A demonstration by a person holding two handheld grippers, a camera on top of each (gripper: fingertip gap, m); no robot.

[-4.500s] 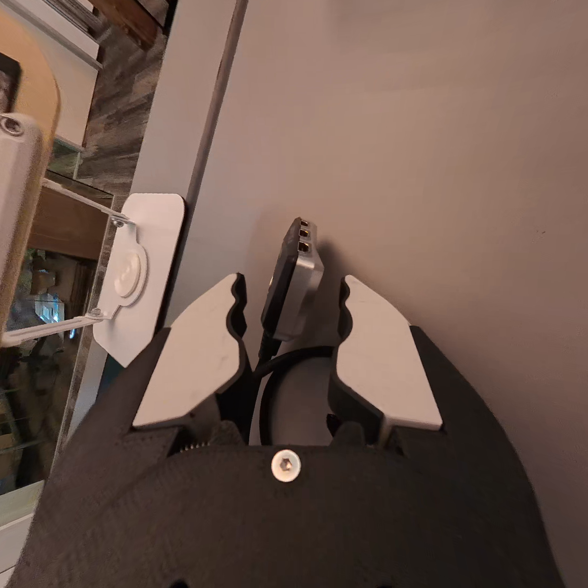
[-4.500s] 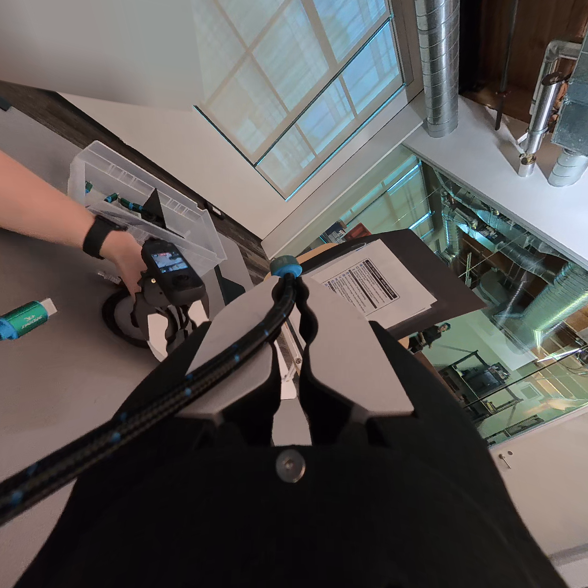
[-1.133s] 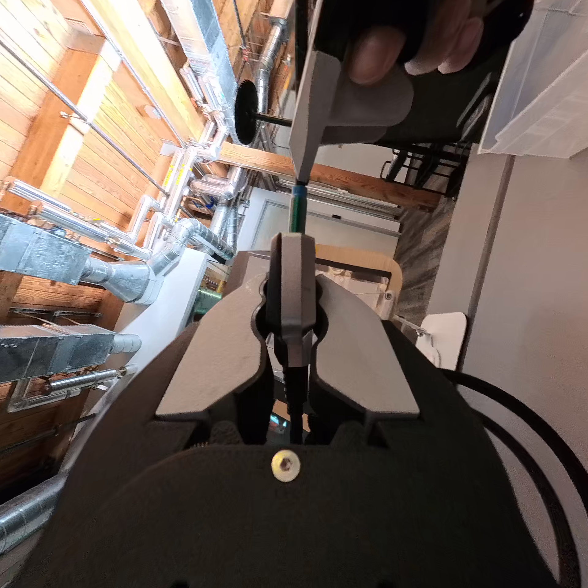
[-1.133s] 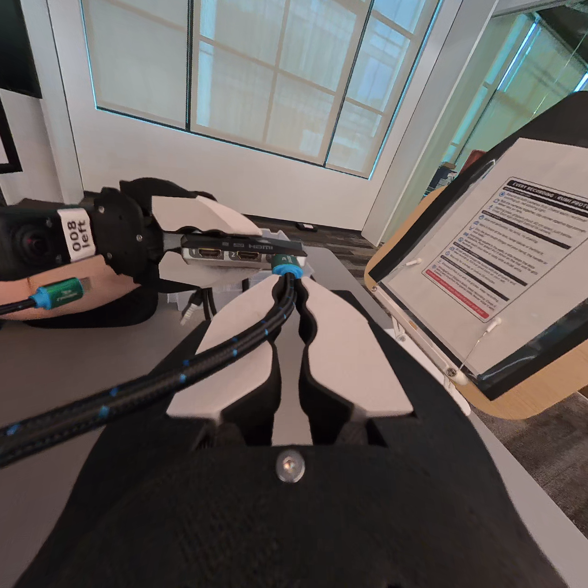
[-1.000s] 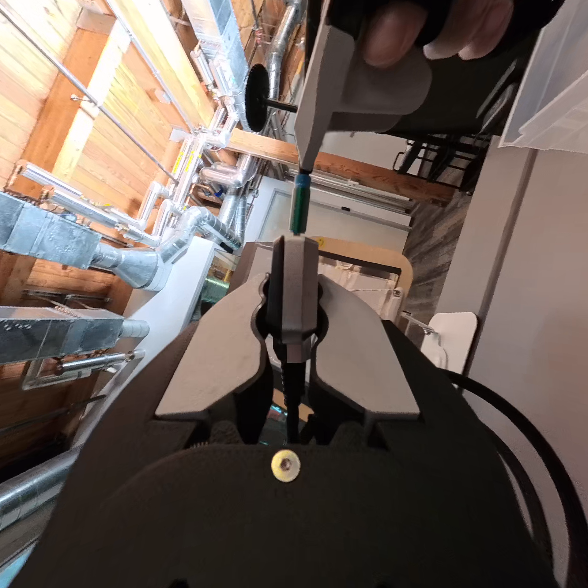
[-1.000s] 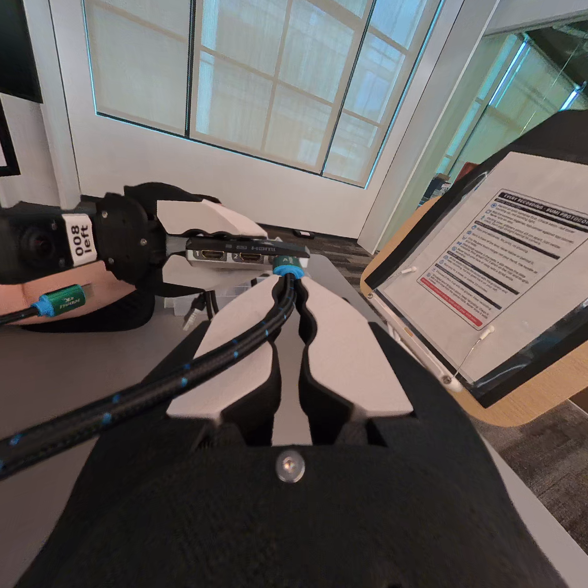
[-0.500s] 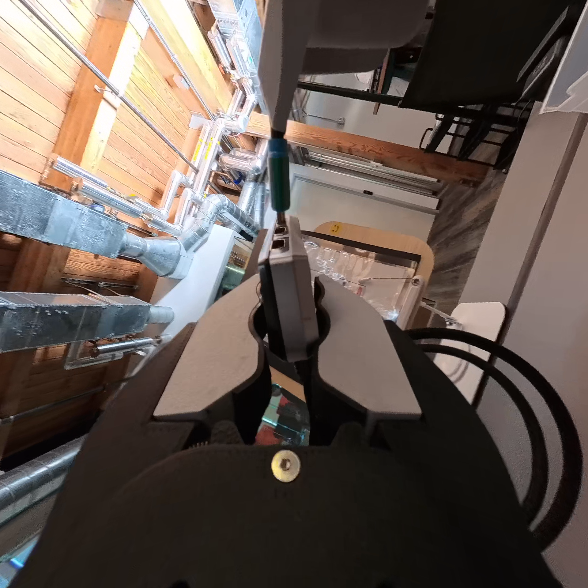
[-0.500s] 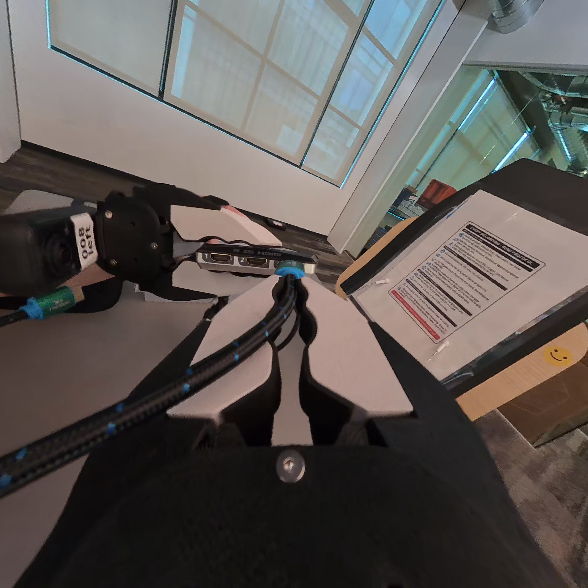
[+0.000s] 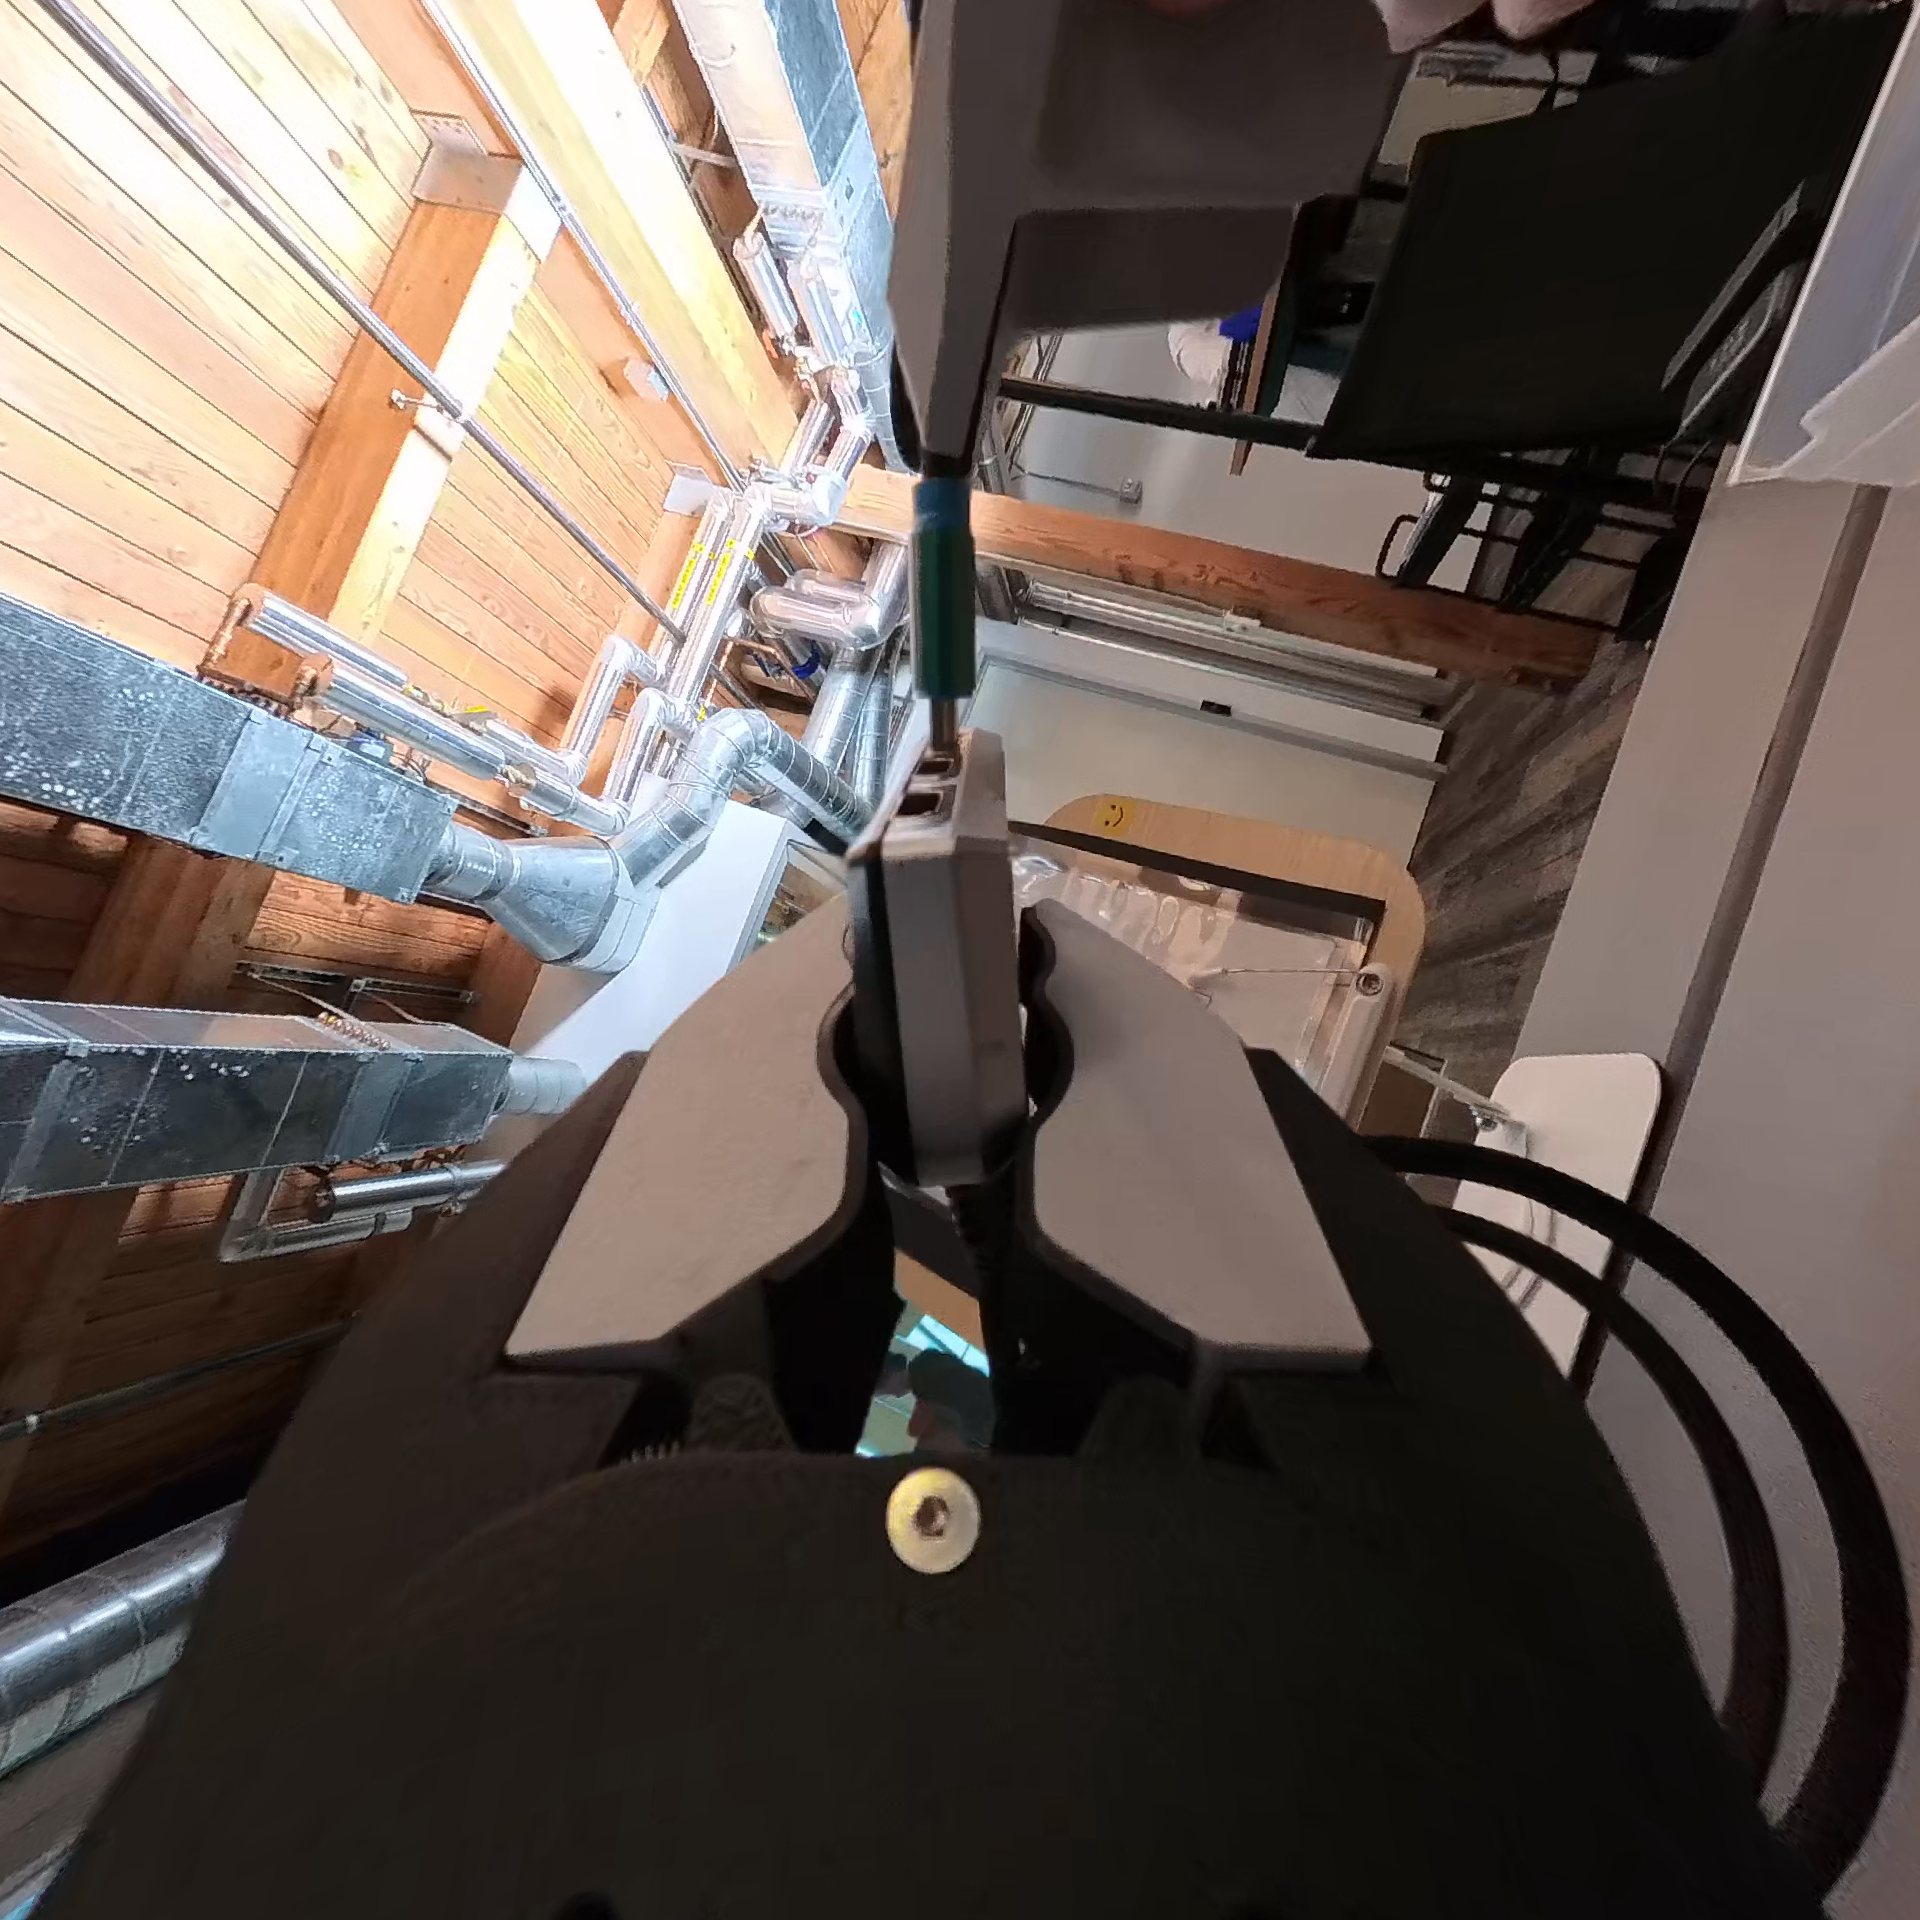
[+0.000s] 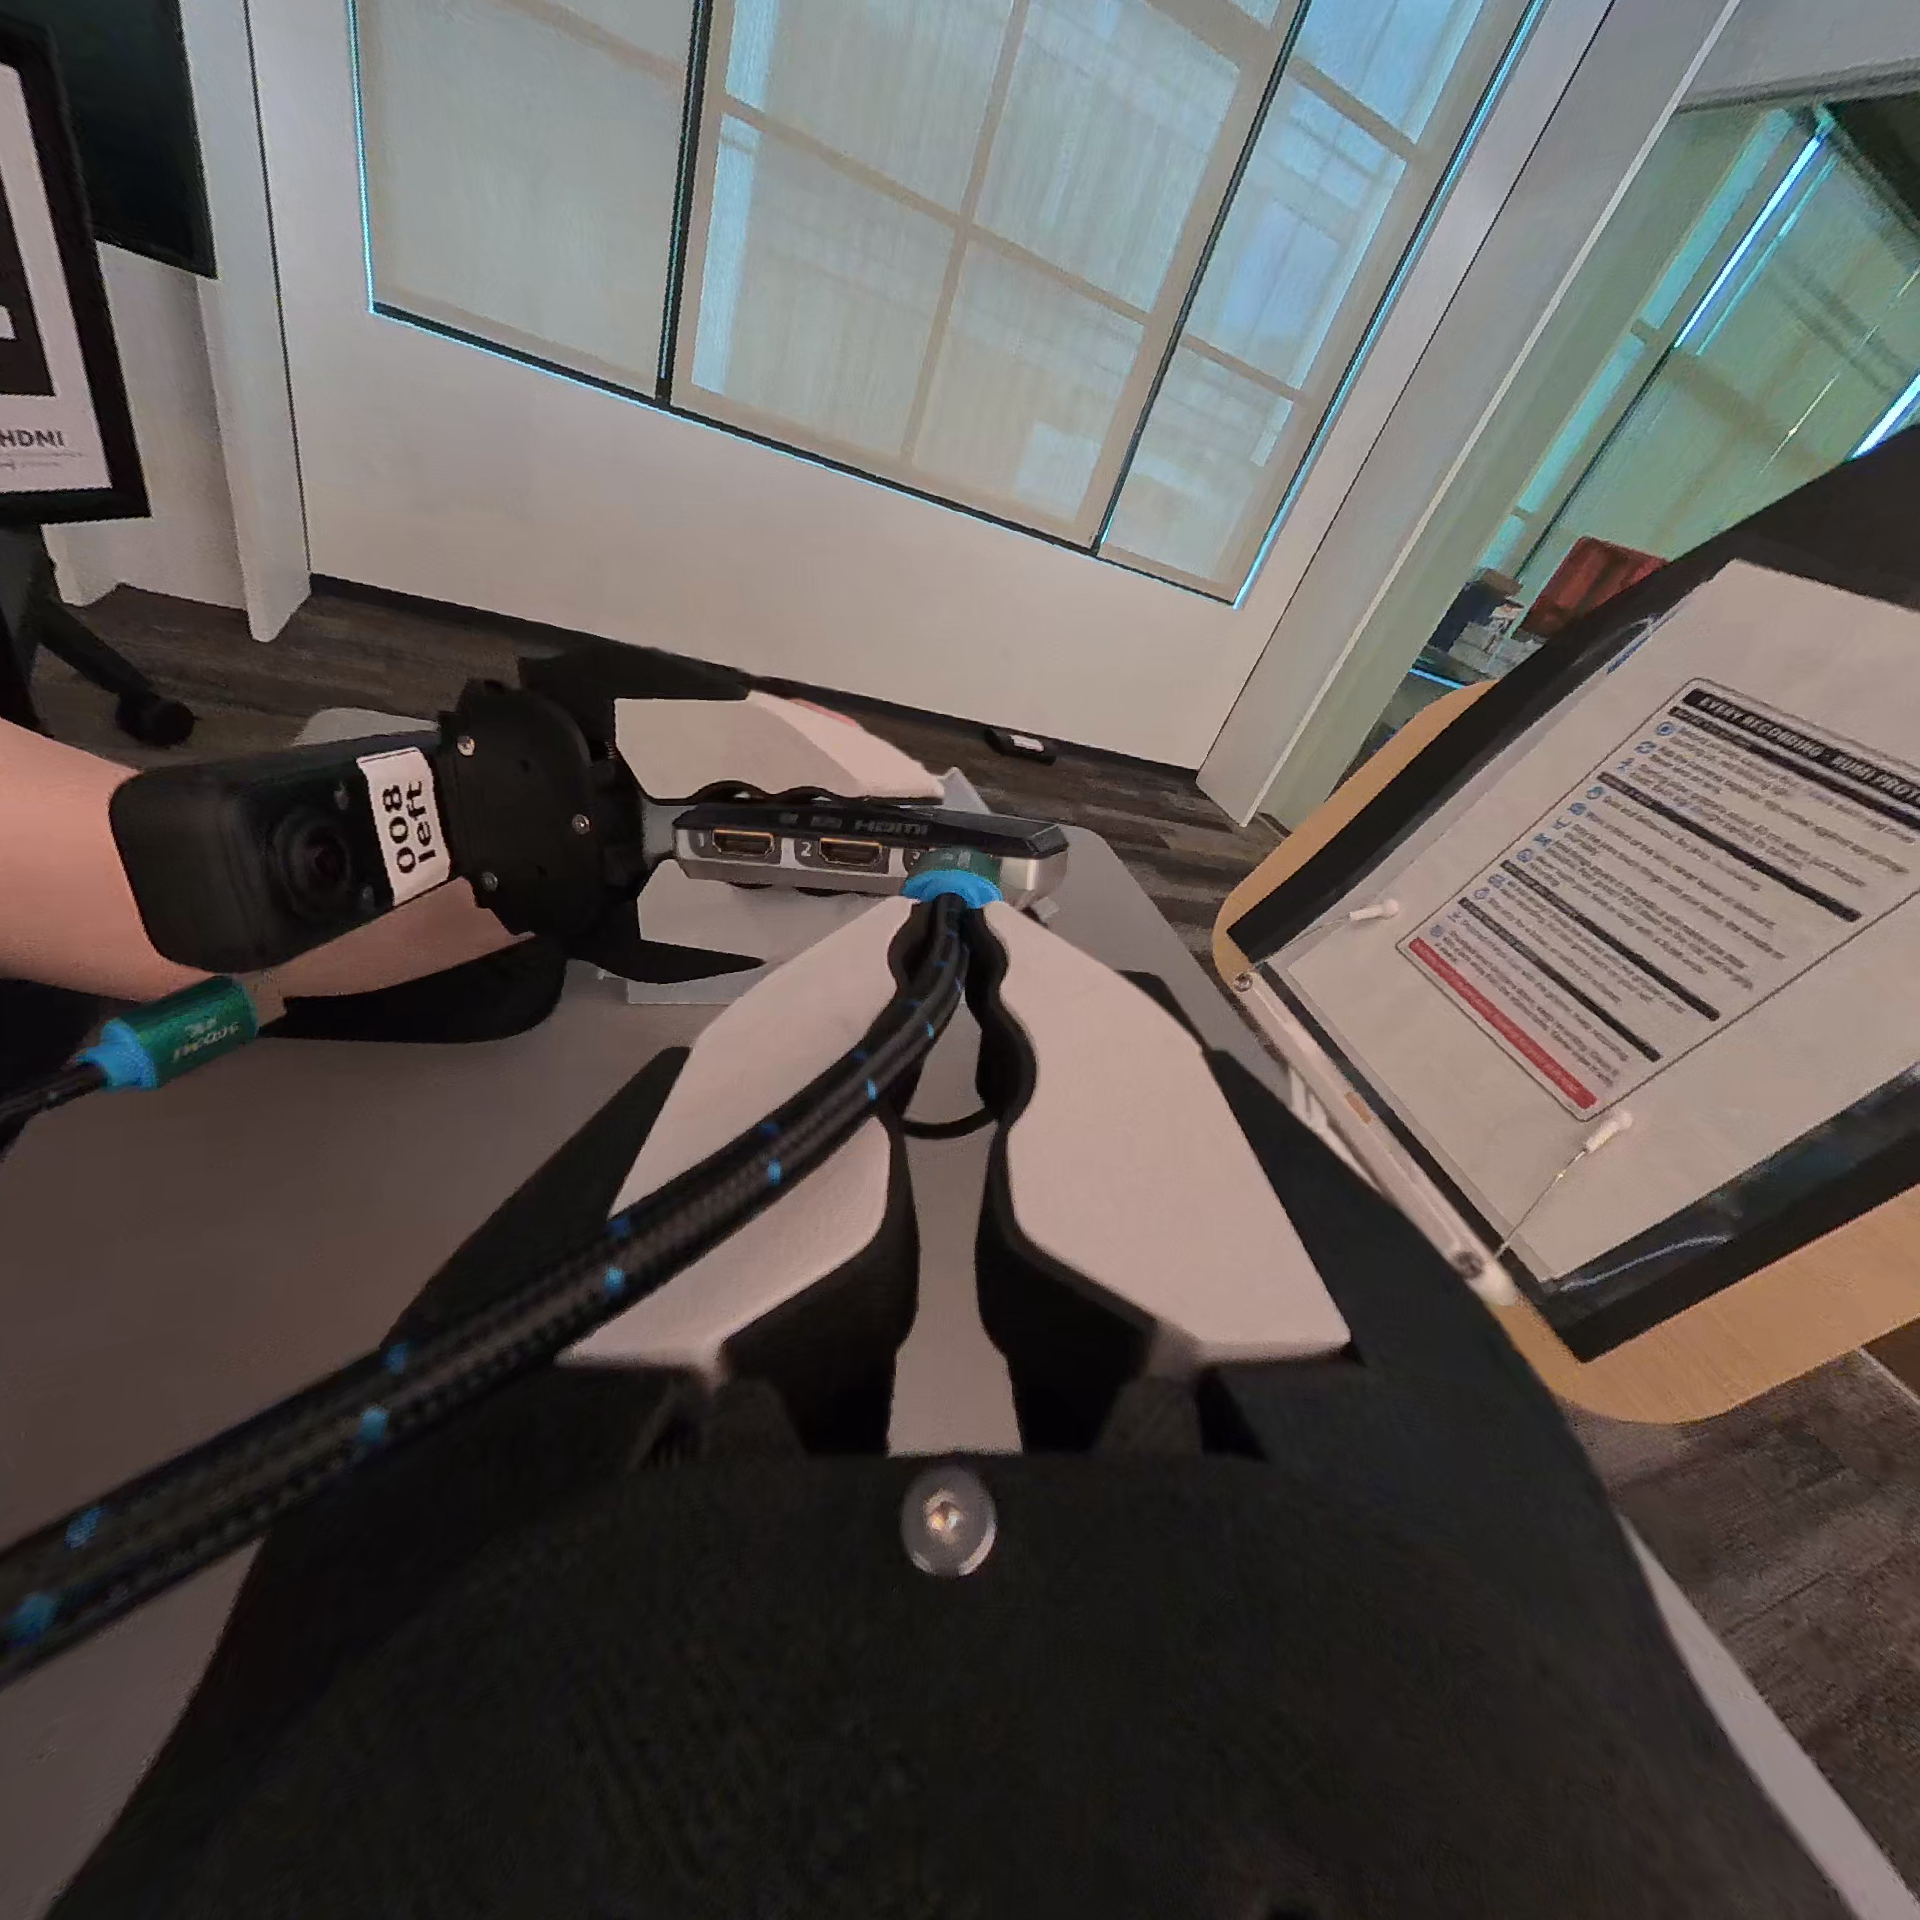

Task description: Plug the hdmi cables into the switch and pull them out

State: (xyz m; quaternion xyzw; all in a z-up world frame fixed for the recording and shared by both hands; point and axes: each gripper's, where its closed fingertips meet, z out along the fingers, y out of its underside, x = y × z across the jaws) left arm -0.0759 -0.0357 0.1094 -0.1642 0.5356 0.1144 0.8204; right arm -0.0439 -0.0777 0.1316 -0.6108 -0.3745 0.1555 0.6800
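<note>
My left gripper (image 9: 935,935) is shut on the grey HDMI switch (image 9: 940,997) and holds it edge-on. In the right wrist view the switch (image 10: 810,831) shows two free ports facing me. My right gripper (image 10: 948,920) is shut on a green HDMI plug with a blue collar (image 10: 951,878), whose braided black cable (image 10: 582,1268) runs back to the left. The plug sits at the switch's right end port. In the left wrist view the plug (image 9: 940,613) hangs from the right gripper (image 9: 935,447), and a short piece of its metal tip shows at the port. A second green plug (image 10: 182,1029) lies at the left.
A grey table (image 10: 312,1195) lies under both grippers. A black stand with a printed sheet (image 10: 1558,935) is on a wooden table at the right. Black cable loops (image 9: 1714,1455) lie right of the left gripper. A white glazed door (image 10: 831,312) is behind.
The right gripper has brought the green plug up to the switch's end port, and the tip now meets the port. Both grippers have stayed shut on their things.
</note>
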